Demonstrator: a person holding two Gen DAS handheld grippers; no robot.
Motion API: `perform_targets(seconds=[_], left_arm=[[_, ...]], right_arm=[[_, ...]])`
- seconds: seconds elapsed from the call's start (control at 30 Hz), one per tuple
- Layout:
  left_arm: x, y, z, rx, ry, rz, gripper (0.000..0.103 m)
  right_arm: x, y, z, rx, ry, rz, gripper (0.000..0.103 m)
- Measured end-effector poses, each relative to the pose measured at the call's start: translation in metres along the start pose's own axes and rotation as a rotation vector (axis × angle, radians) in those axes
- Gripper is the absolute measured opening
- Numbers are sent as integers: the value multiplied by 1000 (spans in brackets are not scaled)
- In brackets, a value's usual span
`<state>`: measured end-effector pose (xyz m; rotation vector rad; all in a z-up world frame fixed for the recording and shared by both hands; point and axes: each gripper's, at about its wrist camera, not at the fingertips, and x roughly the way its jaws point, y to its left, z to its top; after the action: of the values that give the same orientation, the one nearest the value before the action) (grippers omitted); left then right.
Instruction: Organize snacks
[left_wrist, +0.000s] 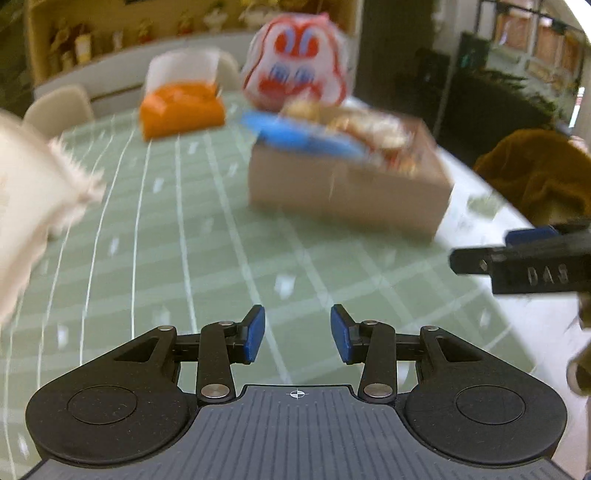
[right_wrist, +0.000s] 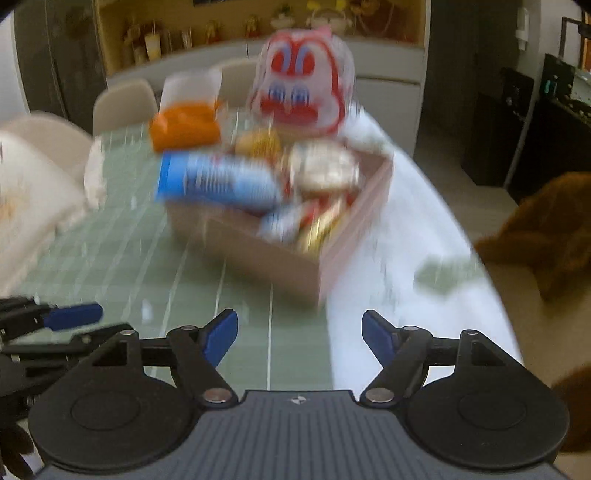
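Tabletop (left_wrist: 177, 258) covered in a pale green cloth with white grid lines fills both wrist views, and everything beyond the tongs is blurred. At the far left edge of the left view lies a cream, fringed cloth bundle (left_wrist: 33, 206). Further back, left of centre, sits an orange pack (left_wrist: 181, 110) with a white chair (left_wrist: 184, 68) behind it. Right of centre stands an open cardboard box (left_wrist: 351, 192) holding the snacks: a blue tube (left_wrist: 299, 136) lies across its near left rim, and blurred wrapped items are heaped beside it. Behind the box rises a white bag printed with a red cartoon face (left_wrist: 295, 62). A brown fabric shape (left_wrist: 535, 173) sits beyond the tabletop's right edge.

The left tongs (left_wrist: 297, 334) hover above bare cloth, well short of the box, their blue pads a modest way apart with nothing between them. The right tongs (right_wrist: 299, 336) appear in their own view over the line where green cloth meets white tabletop surface, pads spread wider and also empty. In that view the box (right_wrist: 266, 251) stands ahead and slightly left, with the blue tube (right_wrist: 214, 181) across its left corner. Each pair of tongs shows at the other view's edge.
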<state>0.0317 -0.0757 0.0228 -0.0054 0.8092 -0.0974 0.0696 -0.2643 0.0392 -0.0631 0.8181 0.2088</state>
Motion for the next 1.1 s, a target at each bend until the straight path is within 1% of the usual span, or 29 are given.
perform_targets(seconds=[0.07,0.1,0.17,0.2,0.23,0.3,0.47,0.53,0.63,0.7,0.83,1.1], left_arm=[[5,-2,-12,-12,23,12,45],[3,-7,-17,10,-5,26,46],[4,-14,-21,40,-28,49,46],[5,-15,-22,28,-40,46,49],[7,-16,-23,19,-51,45,55],[13,-22,-23,24,-77,56,59],[14,-31,-30,2,-141,86,60],[13,-32,-30,-8,-141,93,60],[14,-34,-30,-18,-144,112,60],[14,-36,-30,-22,-145,122,60],[14,-35,-31,-24,-147,117,60],[14,-36,-31,-25,-147,120,60]], right_arm=[[4,8,-20,-9,15,-22,75],[6,12,-27,-13,22,-28,75],[11,17,-38,-20,35,-42,75],[12,18,-42,-22,39,-47,75],[16,18,-45,-22,45,-56,76],[19,13,-49,-12,21,-64,86],[27,0,-53,14,-16,-108,103],[29,-9,-54,48,-12,-69,103],[29,-12,-57,42,-37,-64,103],[29,-11,-62,35,-68,-60,103],[29,-10,-69,38,-130,-64,103],[29,-10,-69,41,-132,-66,103]])
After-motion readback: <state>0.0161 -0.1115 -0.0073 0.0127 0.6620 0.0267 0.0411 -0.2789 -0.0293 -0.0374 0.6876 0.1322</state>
